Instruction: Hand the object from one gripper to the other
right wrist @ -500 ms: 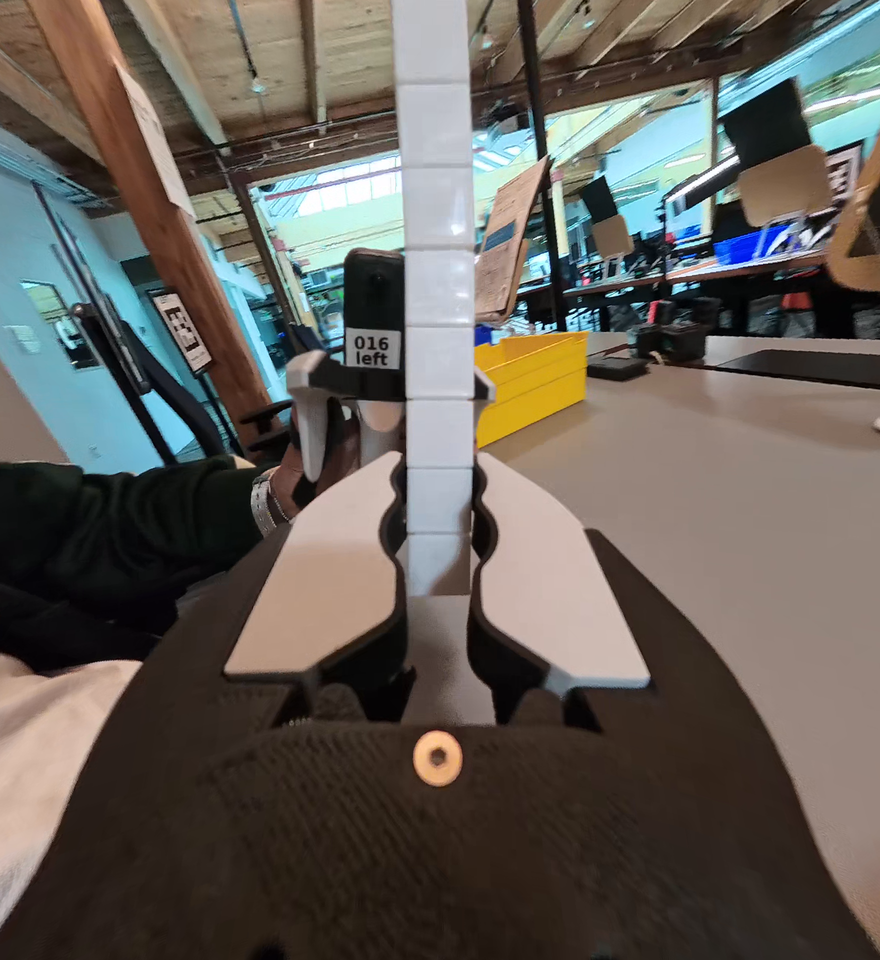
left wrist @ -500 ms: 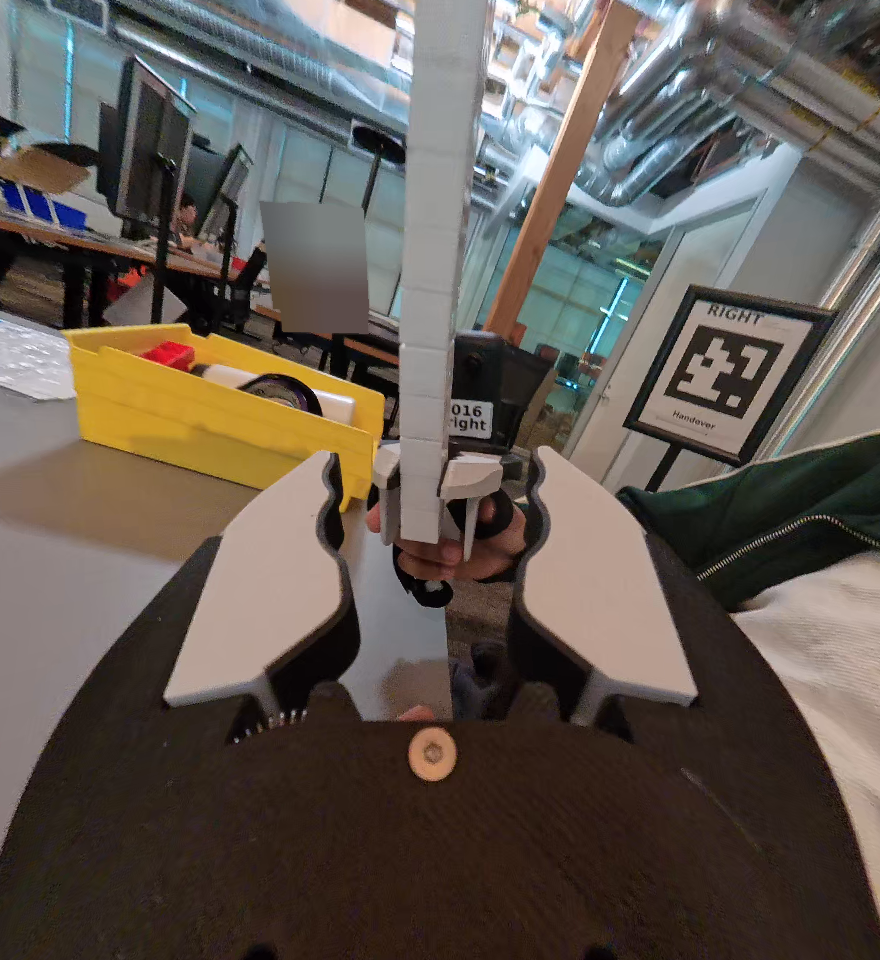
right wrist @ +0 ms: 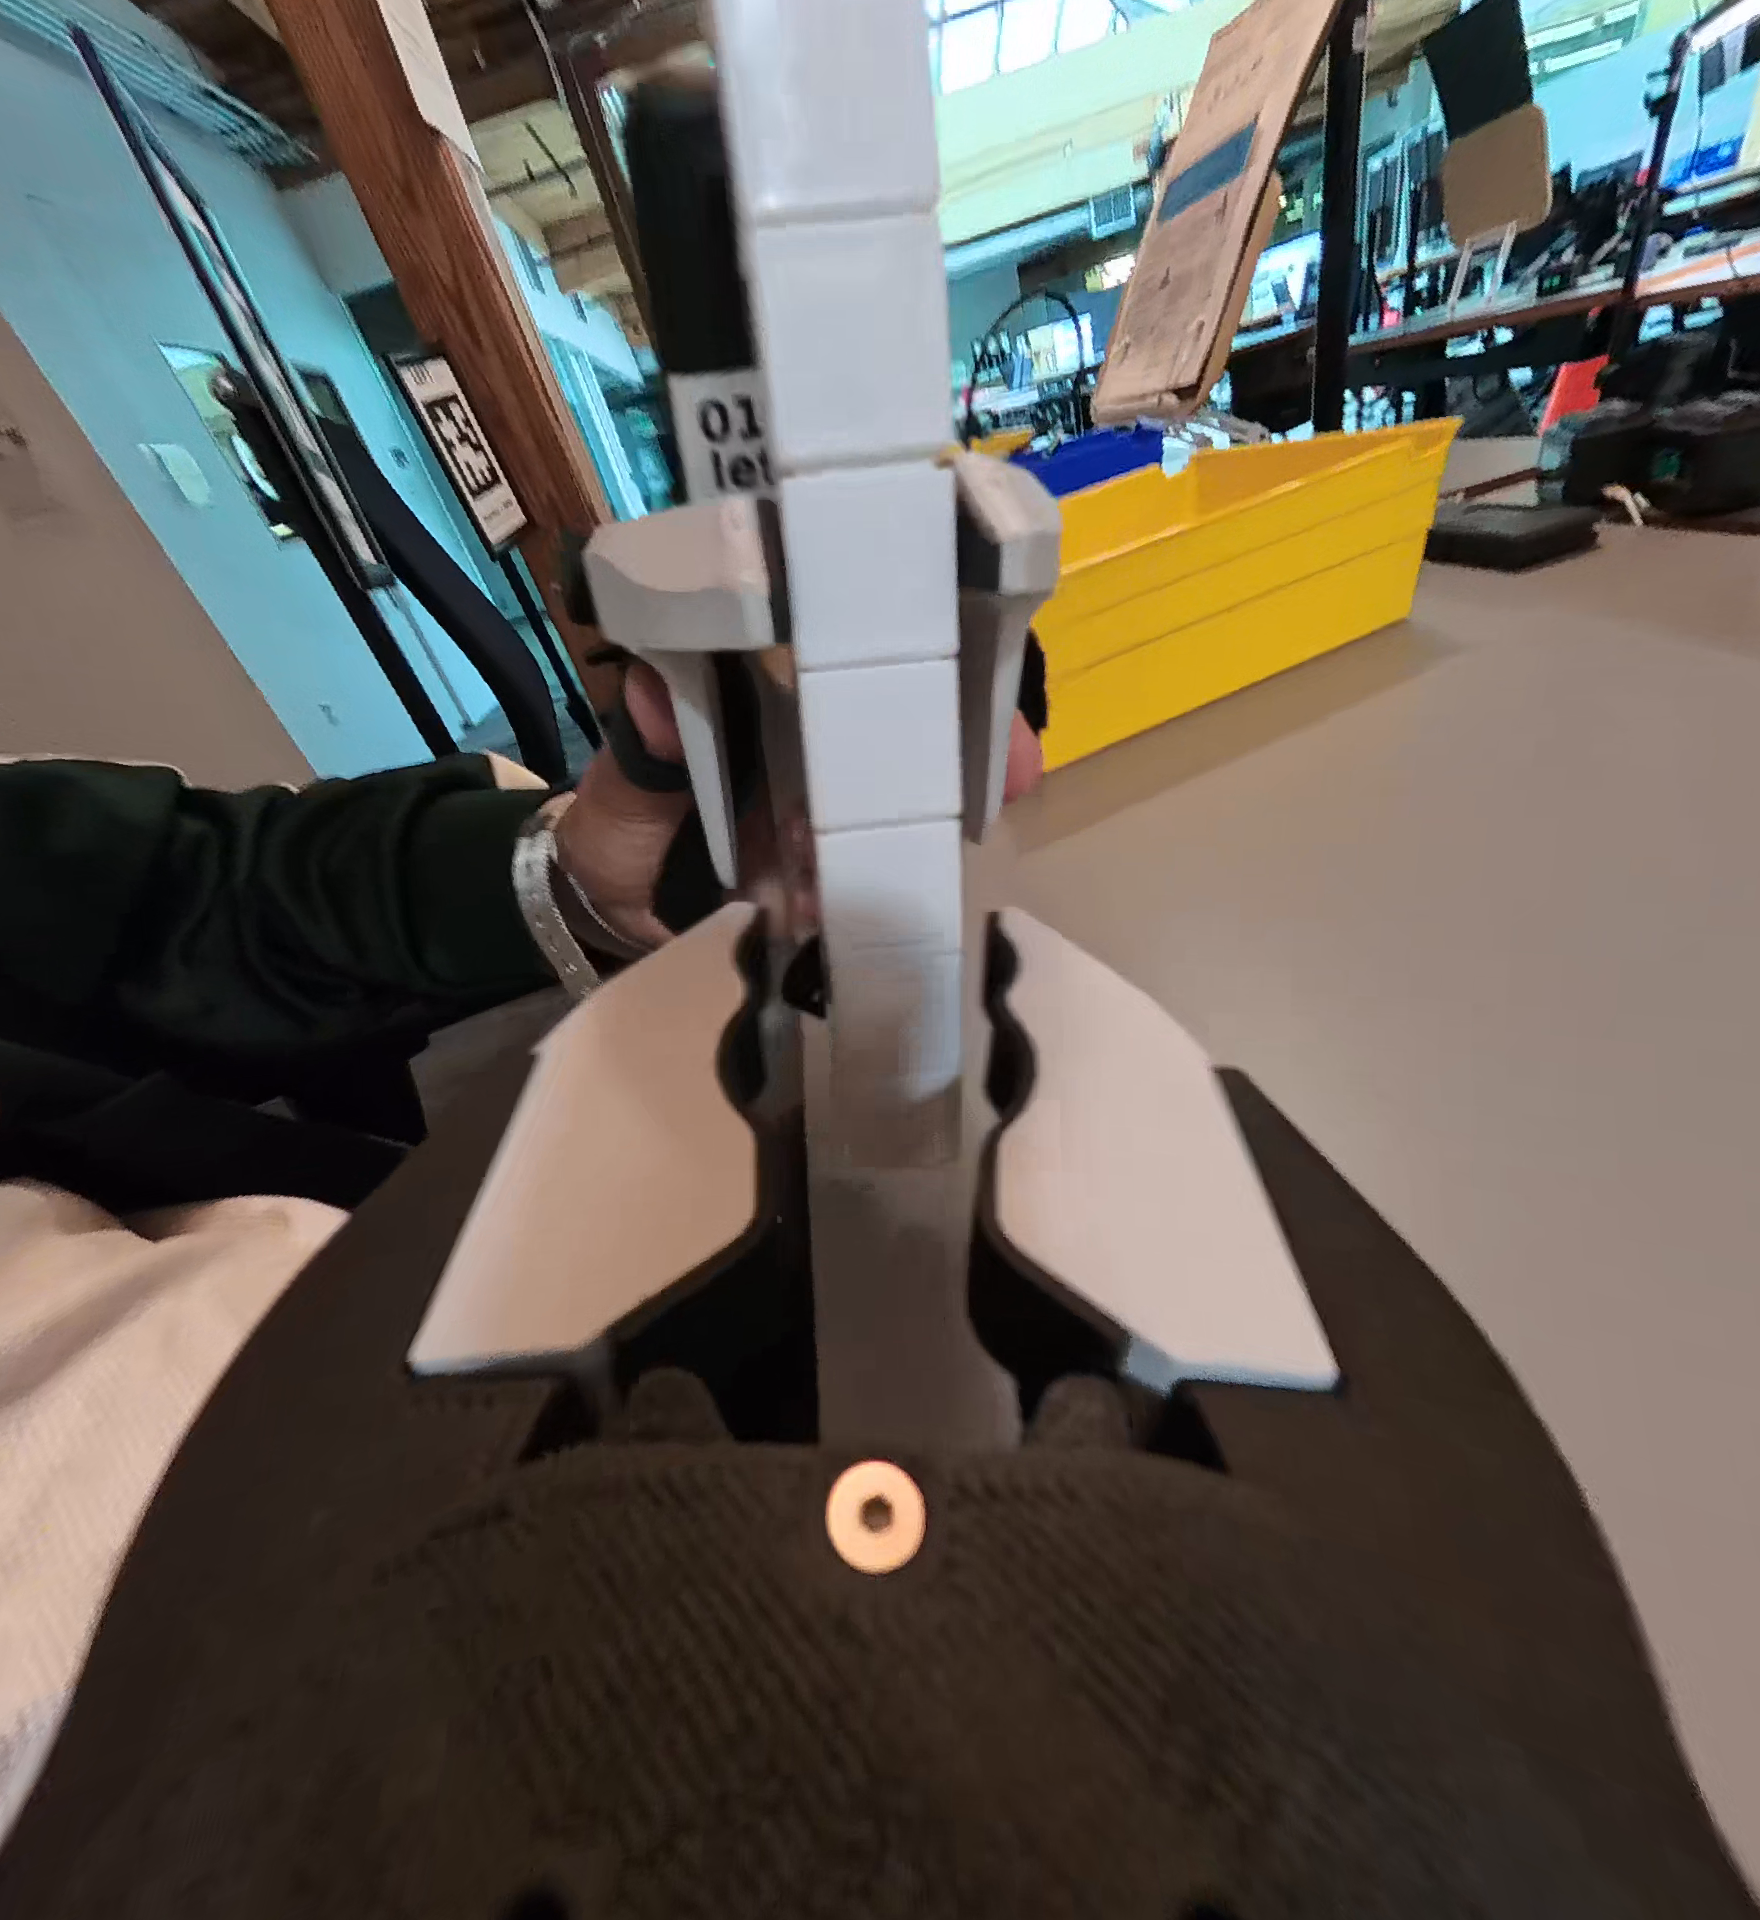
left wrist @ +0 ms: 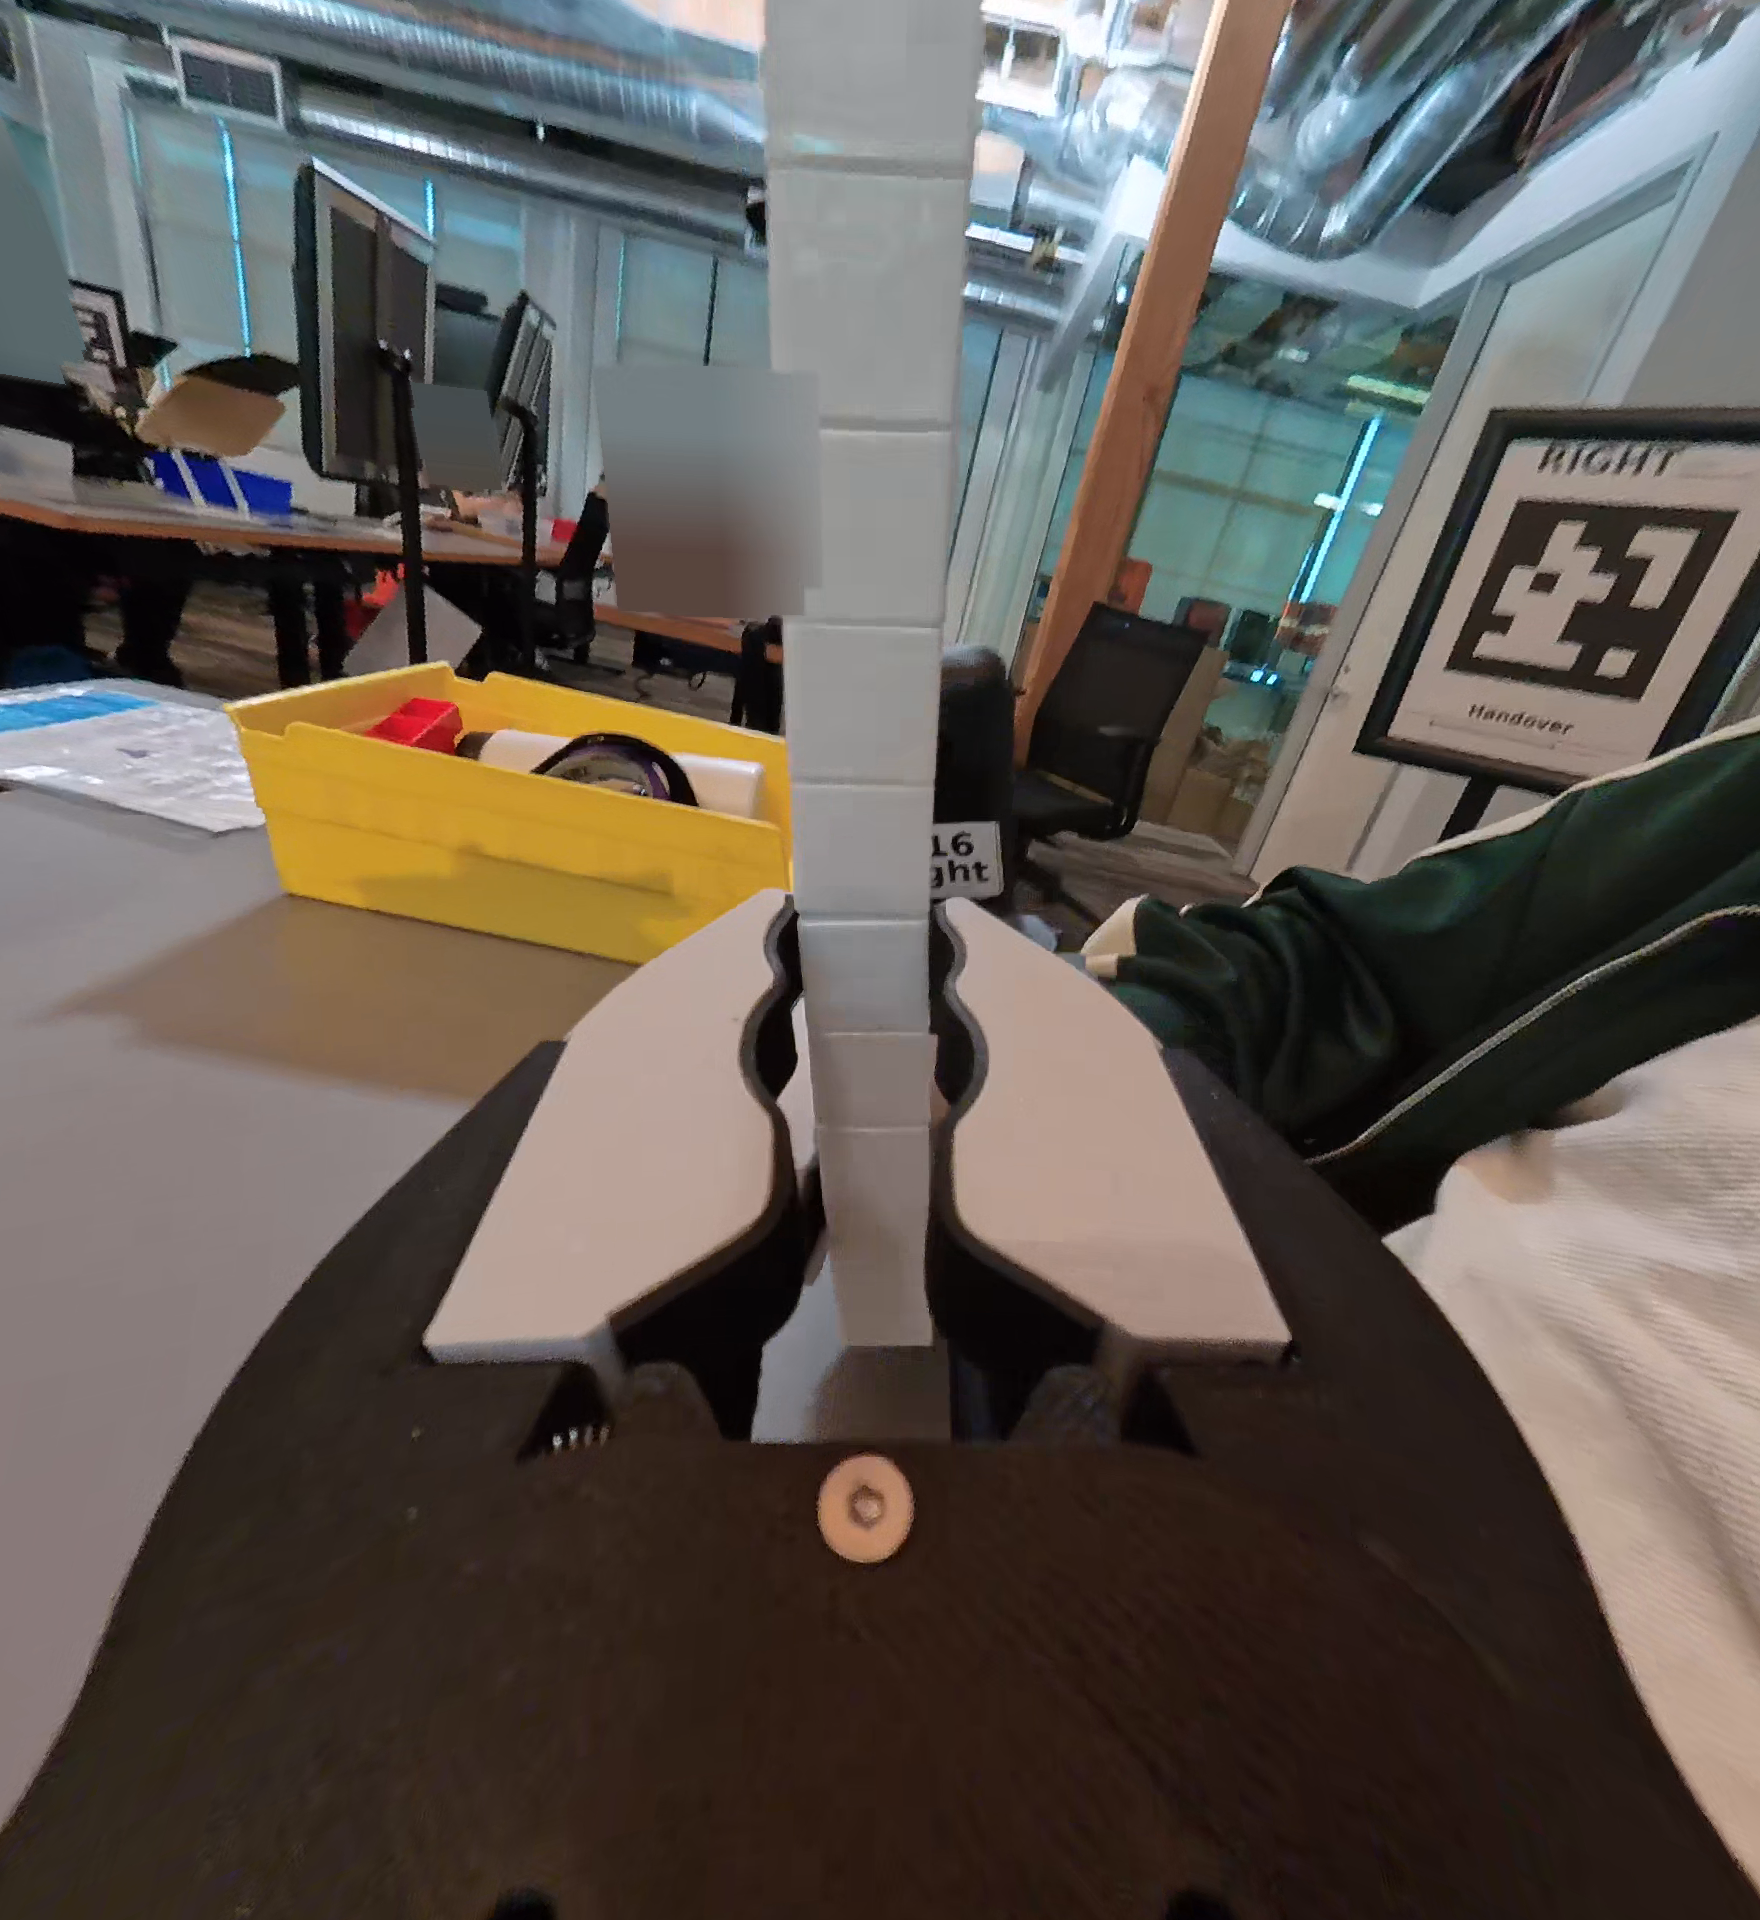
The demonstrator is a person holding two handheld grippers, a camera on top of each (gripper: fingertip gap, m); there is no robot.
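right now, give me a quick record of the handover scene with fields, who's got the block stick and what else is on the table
object: white segmented block stick, upright
left gripper: jaws shut on the stick near its lower end
right gripper: jaws open, gaps showing on both sides of the stick
holder: left gripper only, as far as the views show
table: grey; the stick is held above it
yellow bin: on the table beyond the grippers, holding a red item and other parts
person: dark green sleeve beside the left gripper
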